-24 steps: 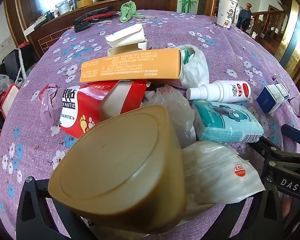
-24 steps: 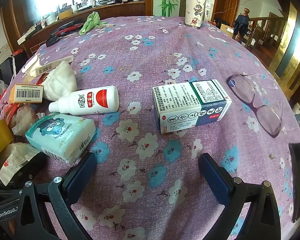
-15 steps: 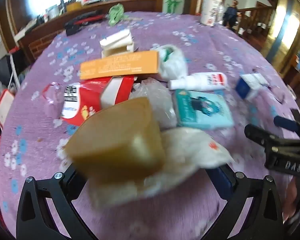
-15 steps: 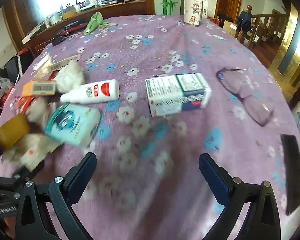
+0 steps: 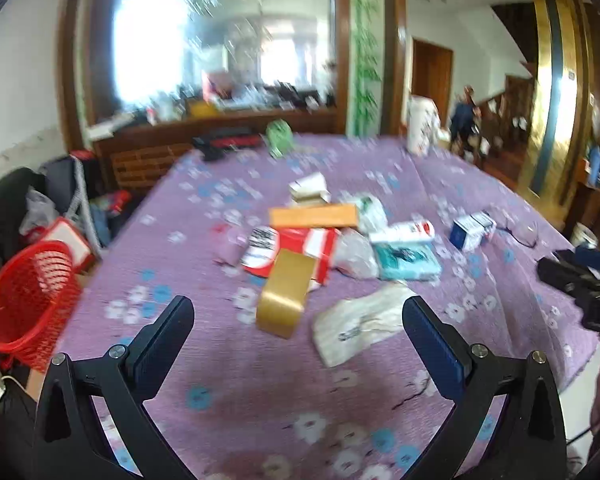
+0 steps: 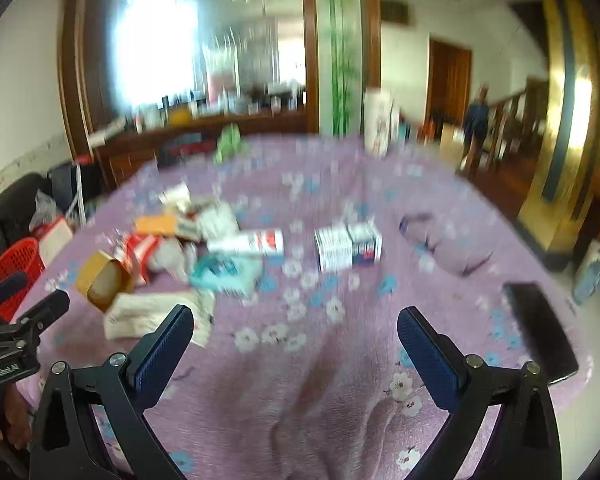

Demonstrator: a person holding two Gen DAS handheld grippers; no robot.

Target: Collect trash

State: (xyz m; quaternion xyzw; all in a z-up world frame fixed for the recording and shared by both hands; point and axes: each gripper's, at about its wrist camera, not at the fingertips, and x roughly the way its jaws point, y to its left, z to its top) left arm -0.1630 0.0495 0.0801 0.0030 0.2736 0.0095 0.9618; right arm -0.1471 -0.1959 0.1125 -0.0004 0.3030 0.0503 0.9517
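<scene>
A red plastic mesh basket (image 5: 24, 300) stands on the floor off the table's left edge; its contents cannot be made out. On the purple flowered tablecloth (image 5: 292, 396) the trash lies heaped mid-table: a tan boxy container (image 5: 286, 292) tipped over, touching a crumpled white wrapper (image 5: 360, 326). The left gripper (image 5: 298, 320) and right gripper (image 6: 296, 328) hover above the cloth, jaws spread wide, empty.

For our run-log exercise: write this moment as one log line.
left gripper: open, empty | right gripper: open, empty | tan plastic tub: lying on purple floral tablecloth | red mesh basket: beside table
</scene>
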